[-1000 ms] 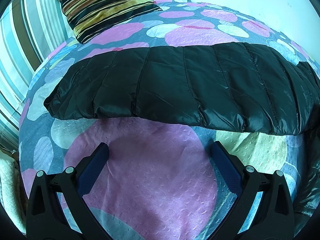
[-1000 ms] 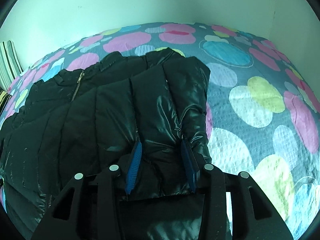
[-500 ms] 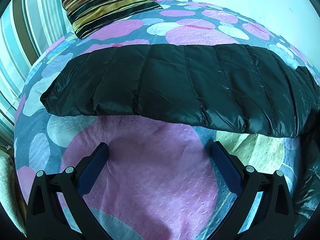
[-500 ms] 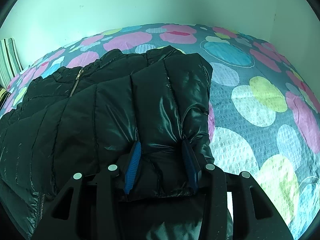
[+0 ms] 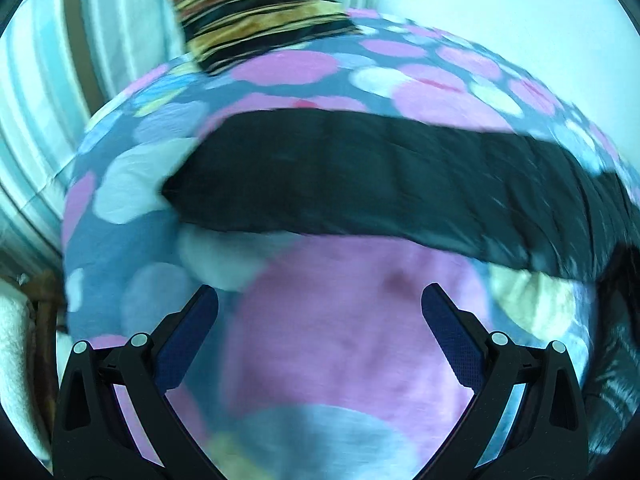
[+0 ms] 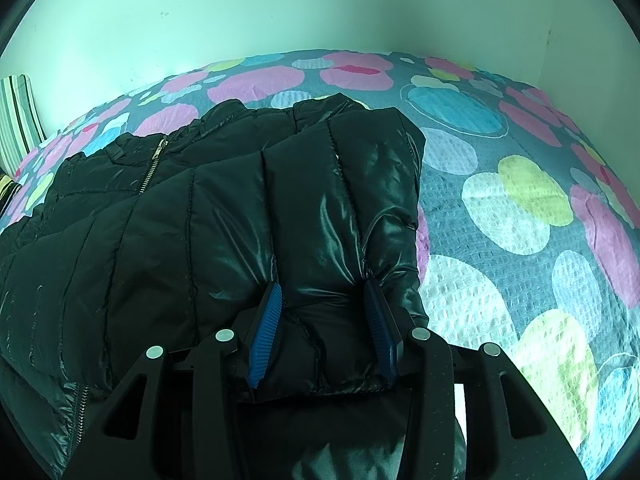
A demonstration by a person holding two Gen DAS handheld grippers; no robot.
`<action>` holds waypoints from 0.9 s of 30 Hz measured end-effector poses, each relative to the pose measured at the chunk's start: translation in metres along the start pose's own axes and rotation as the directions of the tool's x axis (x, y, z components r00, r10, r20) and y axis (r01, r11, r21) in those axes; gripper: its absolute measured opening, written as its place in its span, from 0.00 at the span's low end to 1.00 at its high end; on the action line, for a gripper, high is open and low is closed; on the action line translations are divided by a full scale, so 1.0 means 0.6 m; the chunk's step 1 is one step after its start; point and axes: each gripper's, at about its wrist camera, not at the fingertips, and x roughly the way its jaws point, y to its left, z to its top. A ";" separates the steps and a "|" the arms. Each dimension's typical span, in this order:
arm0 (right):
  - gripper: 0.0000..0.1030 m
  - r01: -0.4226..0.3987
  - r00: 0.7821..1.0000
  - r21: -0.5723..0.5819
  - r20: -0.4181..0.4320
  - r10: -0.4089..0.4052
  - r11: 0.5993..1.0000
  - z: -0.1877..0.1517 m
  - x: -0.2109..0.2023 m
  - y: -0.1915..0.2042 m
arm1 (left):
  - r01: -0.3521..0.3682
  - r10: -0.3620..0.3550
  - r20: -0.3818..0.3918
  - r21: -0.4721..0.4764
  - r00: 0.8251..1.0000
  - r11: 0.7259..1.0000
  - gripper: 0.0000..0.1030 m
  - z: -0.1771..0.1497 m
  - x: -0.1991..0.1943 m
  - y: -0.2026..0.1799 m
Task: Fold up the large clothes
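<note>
A black quilted puffer jacket (image 6: pixel 224 224) lies on the bed, its zip toward the upper left. My right gripper (image 6: pixel 324 292) is shut on a bunched fold of the jacket's sleeve, laid over the jacket body. In the left wrist view, which is blurred, the other sleeve (image 5: pixel 360 180) stretches across the bed as a long black band. My left gripper (image 5: pixel 320 300) is open and empty, over the bedspread a little short of that sleeve.
The bedspread (image 6: pixel 520 208) is grey-blue with pink, green and white spots. A striped brown-and-yellow pillow (image 5: pixel 256 4) lies at the bed's far end beside a striped headboard (image 5: pixel 60 80). Pale walls (image 6: pixel 280 12) border the bed. A white towel-like cloth (image 5: pixel 16 360) sits at lower left.
The left wrist view has swung left and now blurs; the sleeve sits further right and away. The right gripper has carried the gripped sleeve fold further over the jacket body.
</note>
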 end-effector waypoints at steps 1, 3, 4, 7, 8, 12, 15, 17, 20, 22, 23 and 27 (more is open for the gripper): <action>0.43 0.002 1.000 -0.002 0.001 -0.002 1.000 0.001 0.000 0.001 | -0.002 0.002 -0.001 -0.023 1.000 1.000 0.98 0.008 0.003 0.018; 0.43 0.005 1.000 -0.004 0.003 -0.005 1.000 0.000 0.000 0.001 | -0.013 0.013 -0.004 -0.069 1.000 0.998 0.98 0.024 0.010 0.052; 0.43 0.007 1.000 -0.006 0.003 -0.007 1.000 0.001 0.000 0.002 | -0.014 0.014 -0.002 -0.089 1.000 0.996 0.98 0.031 0.012 0.066; 0.43 0.011 1.000 -0.008 0.007 -0.011 1.000 0.001 -0.001 0.003 | 0.029 -0.028 0.008 -0.179 1.000 0.983 0.98 0.058 0.021 0.112; 0.44 0.013 1.000 -0.009 0.008 -0.012 1.000 0.001 -0.001 0.003 | 0.051 -0.050 0.007 -0.199 0.999 0.979 0.98 0.065 0.026 0.122; 0.44 0.024 1.000 -0.016 0.015 -0.024 1.000 0.001 -0.002 0.007 | 0.124 -0.130 -0.015 -0.228 0.991 0.966 0.98 0.088 0.053 0.137; 0.46 0.037 0.999 -0.023 0.023 -0.036 0.999 0.002 -0.006 0.010 | 0.147 -0.154 -0.018 -0.219 0.988 0.965 0.98 0.098 0.067 0.134; 0.50 0.049 0.998 -0.031 0.038 -0.048 0.998 0.003 -0.012 0.013 | 0.158 -0.166 -0.018 -0.221 0.986 0.962 0.98 0.102 0.074 0.132; 0.60 0.068 0.996 -0.047 0.058 -0.065 0.997 0.004 -0.019 0.018 | 0.171 -0.180 -0.020 -0.225 0.984 0.959 0.98 0.108 0.081 0.134; 0.79 0.092 0.993 -0.048 0.074 -0.088 0.995 0.005 -0.024 0.020 | 0.183 -0.192 -0.017 -0.231 0.981 0.956 0.98 0.109 0.082 0.135; 0.83 0.115 0.990 -0.041 0.082 -0.112 0.992 0.004 -0.026 0.019 | 0.187 -0.196 -0.018 -0.231 0.980 0.955 0.98 0.110 0.083 0.136; 0.83 0.105 0.993 -0.023 0.064 -0.103 0.994 0.004 -0.019 0.013 | 0.208 -0.220 -0.027 -0.229 0.975 0.951 0.83 0.114 0.089 0.133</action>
